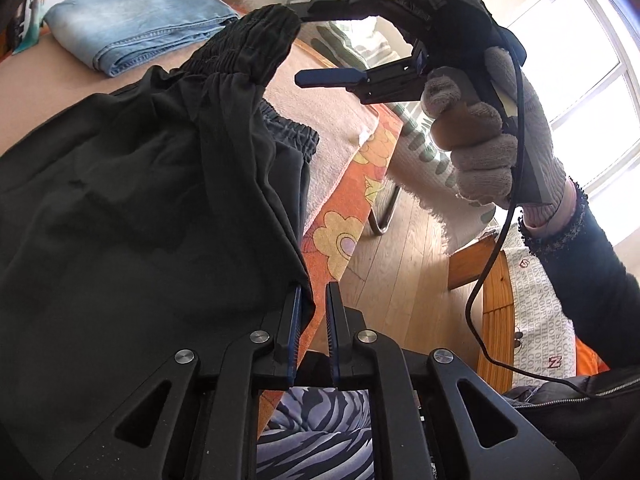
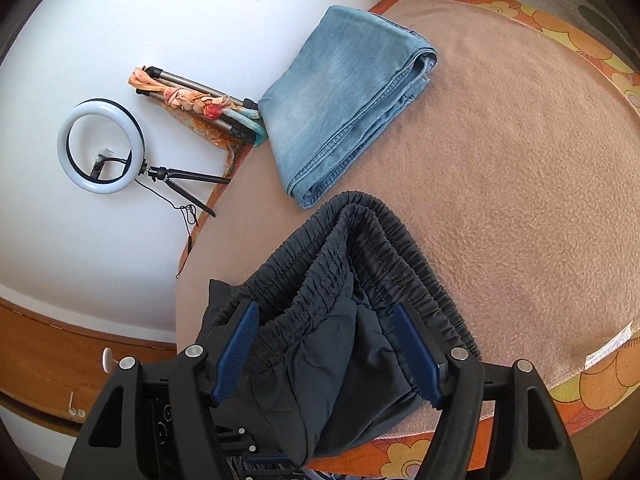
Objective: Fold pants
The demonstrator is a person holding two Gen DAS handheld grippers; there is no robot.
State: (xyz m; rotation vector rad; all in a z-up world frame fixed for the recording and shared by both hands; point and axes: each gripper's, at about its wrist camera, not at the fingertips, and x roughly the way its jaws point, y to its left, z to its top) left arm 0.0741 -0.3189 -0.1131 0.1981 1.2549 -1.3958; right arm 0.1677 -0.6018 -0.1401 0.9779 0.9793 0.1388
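Black pants [image 1: 140,200] with an elastic waistband are partly lifted off the pink blanket [image 1: 332,128] on the table. My left gripper [image 1: 316,292] shows a narrow gap between its pads. The cloth's edge lies against the left pad and the other pad stands clear of it. My right gripper [image 1: 302,46], held in a gloved hand [image 1: 480,140], is open wide, its upper finger beside the raised waistband. In the right wrist view the bunched waistband of the pants [image 2: 320,272] sits between the spread fingers of the right gripper [image 2: 325,310], and the pads do not press on it.
Folded blue jeans [image 2: 344,104] lie on the blanket [image 2: 520,160] beyond the pants. A ring light [image 2: 100,146] and a tripod wrapped in a scarf [image 2: 192,100] stand at the table's far edge by the white wall. A draped chair [image 1: 412,132] and wooden floor [image 1: 400,260] are beside the table.
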